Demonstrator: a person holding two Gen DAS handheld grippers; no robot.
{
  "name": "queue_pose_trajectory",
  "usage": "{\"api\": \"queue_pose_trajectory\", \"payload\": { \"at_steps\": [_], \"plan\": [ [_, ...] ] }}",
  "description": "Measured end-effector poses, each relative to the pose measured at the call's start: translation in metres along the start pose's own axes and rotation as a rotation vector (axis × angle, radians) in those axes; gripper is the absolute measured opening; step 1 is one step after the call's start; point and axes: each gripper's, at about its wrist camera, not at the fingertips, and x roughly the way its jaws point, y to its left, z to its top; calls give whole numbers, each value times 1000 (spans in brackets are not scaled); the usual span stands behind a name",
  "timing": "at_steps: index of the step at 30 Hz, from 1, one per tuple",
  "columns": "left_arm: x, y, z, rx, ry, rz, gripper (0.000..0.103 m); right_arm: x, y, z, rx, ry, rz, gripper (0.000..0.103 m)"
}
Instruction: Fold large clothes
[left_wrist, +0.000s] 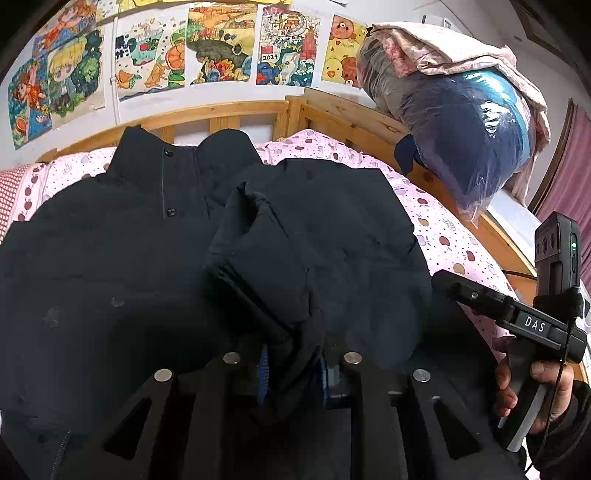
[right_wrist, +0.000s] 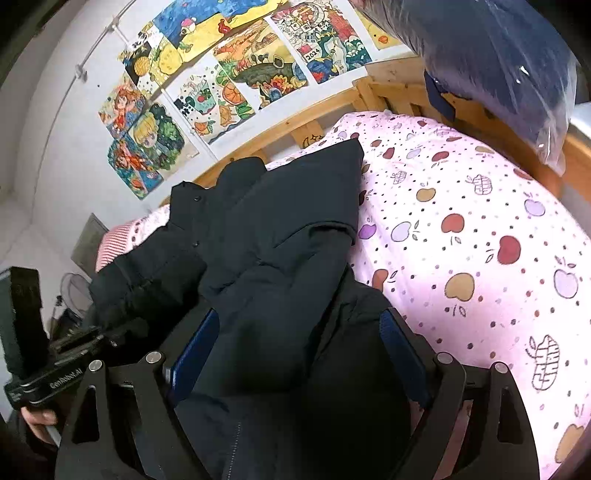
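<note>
A large black padded jacket (left_wrist: 110, 240) lies front-up on the pink apple-print bed sheet (left_wrist: 447, 236), collar toward the headboard. Its right sleeve (left_wrist: 273, 236) is folded in across the chest. At the near hem my left gripper (left_wrist: 295, 376) is shut on a bunch of the jacket's fabric, pinched between the blue pads (left_wrist: 263, 373). In the right wrist view the jacket (right_wrist: 295, 206) runs up the frame, and my right gripper (right_wrist: 299, 354) stands wide open, blue pads (right_wrist: 195, 354) on either side of the puffy fabric without squeezing it.
A wooden bed rail (left_wrist: 221, 118) runs behind the jacket, with children's drawings (left_wrist: 218, 48) on the wall above. A plastic-bagged bundle of bedding (left_wrist: 461, 122) rests on the rail at right. Bare sheet (right_wrist: 461, 221) stretches right of the jacket. A hand (left_wrist: 535, 384) holds the other tool.
</note>
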Motion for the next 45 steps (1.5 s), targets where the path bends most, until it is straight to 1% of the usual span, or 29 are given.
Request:
{"api": "queue_pose_trajectory", "payload": {
  "at_steps": [1,2,3,4,5,6,7,9,10,12,14,16,18,20,22,24,25,26,27,29,32,34,38,41,42,45],
  "plan": [
    [-1,0,-1,-3,3,-17,27,3,0,1,1,-2,15,85],
    [-2,0,-2,-10,6,-44,38,3,1,0,1,-3,29,85],
    [-2,0,-1,-17,9,-70,47,4,2,1,2,-5,53,85],
    [-4,1,-1,-27,8,-106,69,3,2,1,5,-8,80,85],
    [-8,2,-2,-37,-7,-125,81,2,3,0,8,-8,100,85],
    [-10,0,-3,-39,-19,-132,81,2,4,-1,12,-4,127,85],
    [-13,-1,-3,-35,-18,-136,81,7,5,-1,24,10,177,85],
    [-18,1,-3,-43,-11,-132,81,11,6,-5,50,39,243,85],
    [-24,5,-4,-61,-10,-135,81,16,8,-8,66,52,267,85],
    [-37,16,-5,-98,-18,-128,81,21,12,-14,73,64,285,85],
    [-55,32,-8,-131,-35,-94,81,23,20,-18,74,68,309,85],
    [-71,50,-10,-159,-48,-67,82,24,25,-19,99,62,359,85],
    [-88,74,-14,-193,-60,-18,84,24,29,-17,111,53,376,85],
    [-104,101,-17,-221,-66,74,85,27,33,-17,104,66,346,85],
    [-119,126,-21,-265,-80,139,85,33,38,-19,93,81,307,83],
    [-131,154,-25,-328,-87,190,85,42,48,-22,72,107,254,68],
    [-135,166,-28,-356,-88,215,85,48,54,-23,56,124,215,56],
    [-139,177,-30,-378,-89,233,85,53,59,-23,45,134,193,41],
    [-143,190,-34,-404,-90,255,85,57,63,-24,36,144,180,32],
    [-147,207,-39,-438,-89,280,85,61,75,-26,0,154,141,9],
    [-150,223,-43,-458,-92,296,85,48,89,-17,-59,91,118,5],
    [-150,228,-43,-459,-93,302,85,29,97,-4,-81,5,94,4],
    [-145,231,-40,-462,-103,285,85,-5,98,28,-83,-110,58,4],
    [-137,232,-37,-463,-103,285,85,-11,92,40,-100,-111,3,4],
    [-133,231,-36,-464,-101,285,85,-8,90,40,-104,-98,-16,4],
    [-114,229,-29,-465,-78,293,85,9,80,29,-154,-35,-109,5]
  ]
}}
